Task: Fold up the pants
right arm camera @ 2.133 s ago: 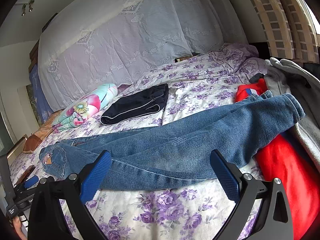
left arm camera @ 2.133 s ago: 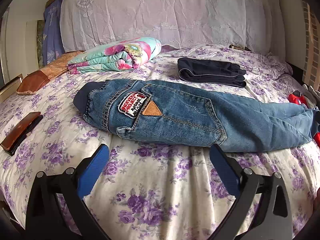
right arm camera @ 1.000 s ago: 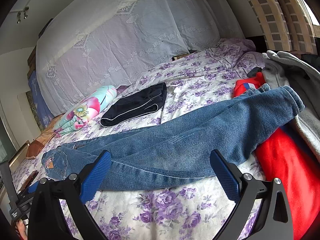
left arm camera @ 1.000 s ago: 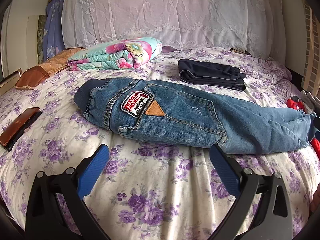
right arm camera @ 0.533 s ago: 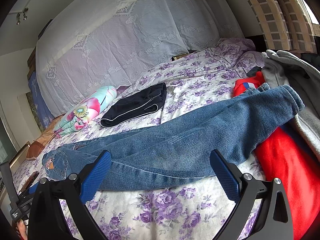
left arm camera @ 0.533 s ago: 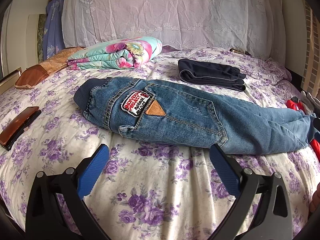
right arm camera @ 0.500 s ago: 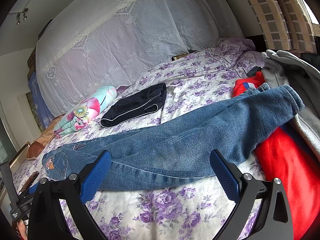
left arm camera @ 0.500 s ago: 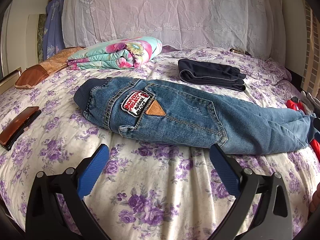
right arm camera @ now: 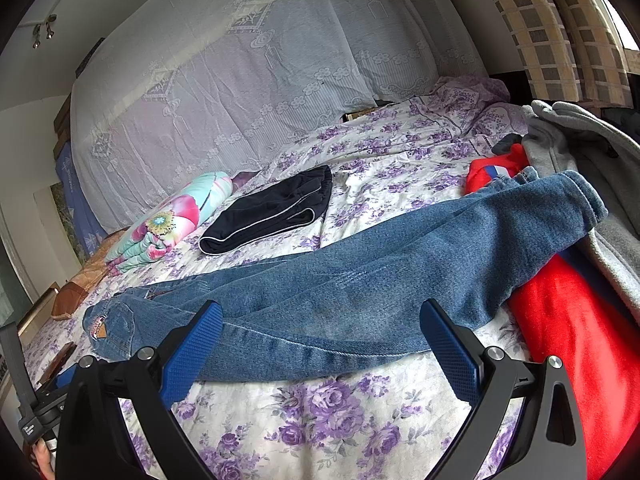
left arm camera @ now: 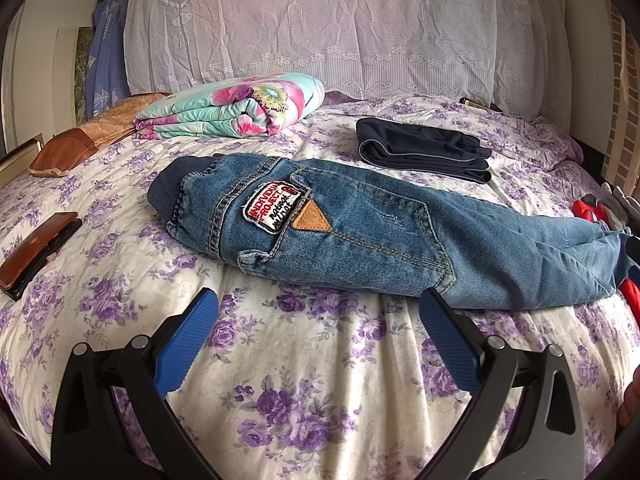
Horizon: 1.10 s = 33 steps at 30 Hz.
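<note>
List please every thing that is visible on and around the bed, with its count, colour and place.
jeans: 1, blue, laid lengthwise across the middle of the bed, cuffs resting on the red cloth
dark folded garment: 1, navy, behind the jeans
folded blanket: 1, turquoise and pink floral, far left near the headboard
brown pillow: 1, brown-orange, left of the blanket
brown case: 1, brown, left edge of the bed
red cloth: 1, red, right side
grey garment: 1, grey, right side beside the red cloth
bedsheet: 1, white with purple flowers
lace cover: 1, white, over the headboard
left gripper: 1, black with blue pads, open, near the waist
right gripper: 1, same colours, open, near the legs
</note>
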Tool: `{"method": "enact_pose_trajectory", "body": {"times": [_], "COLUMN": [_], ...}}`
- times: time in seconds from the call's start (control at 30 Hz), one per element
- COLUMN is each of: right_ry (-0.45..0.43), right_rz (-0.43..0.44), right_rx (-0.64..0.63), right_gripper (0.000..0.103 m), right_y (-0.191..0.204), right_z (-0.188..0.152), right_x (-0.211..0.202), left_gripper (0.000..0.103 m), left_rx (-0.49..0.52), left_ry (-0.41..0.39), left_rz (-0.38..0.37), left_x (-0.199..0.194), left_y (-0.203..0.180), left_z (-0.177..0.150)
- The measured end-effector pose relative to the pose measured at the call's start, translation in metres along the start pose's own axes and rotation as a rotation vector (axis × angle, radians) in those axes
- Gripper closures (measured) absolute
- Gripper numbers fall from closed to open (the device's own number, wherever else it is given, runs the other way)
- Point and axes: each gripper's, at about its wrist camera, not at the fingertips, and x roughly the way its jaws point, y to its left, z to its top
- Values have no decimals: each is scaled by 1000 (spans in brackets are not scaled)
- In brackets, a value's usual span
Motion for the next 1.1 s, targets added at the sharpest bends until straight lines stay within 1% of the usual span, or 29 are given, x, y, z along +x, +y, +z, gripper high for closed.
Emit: {"method": "enact_pose_trajectory", "body": {"times": [0.03, 0.13, 0.23, 0.5, 1.1], "right_ry": [1, 17, 36, 35, 37], "right_rz": [-11, -82, -104, -121, -116], "right_rx": [-5, -28, -48, -61, -52], "right_gripper": [3, 3, 4, 3, 3], "right_y": [1, 7, 11, 16, 13], "right_z": [-1, -3, -5, -6, -4], "right_x": [0, 3, 7, 6, 8], "left_gripper": [5, 5, 5, 5, 5], "left_rx": [0, 0, -1, -2, -4], "left_ry": [0, 0, 0, 0, 0], "left_rz": [0, -1, -1, -2, -3], "left_x": [0, 0, 0, 0, 0], "left_y": [0, 1, 1, 1, 2], "left_z": [0, 0, 0, 0, 0]}}
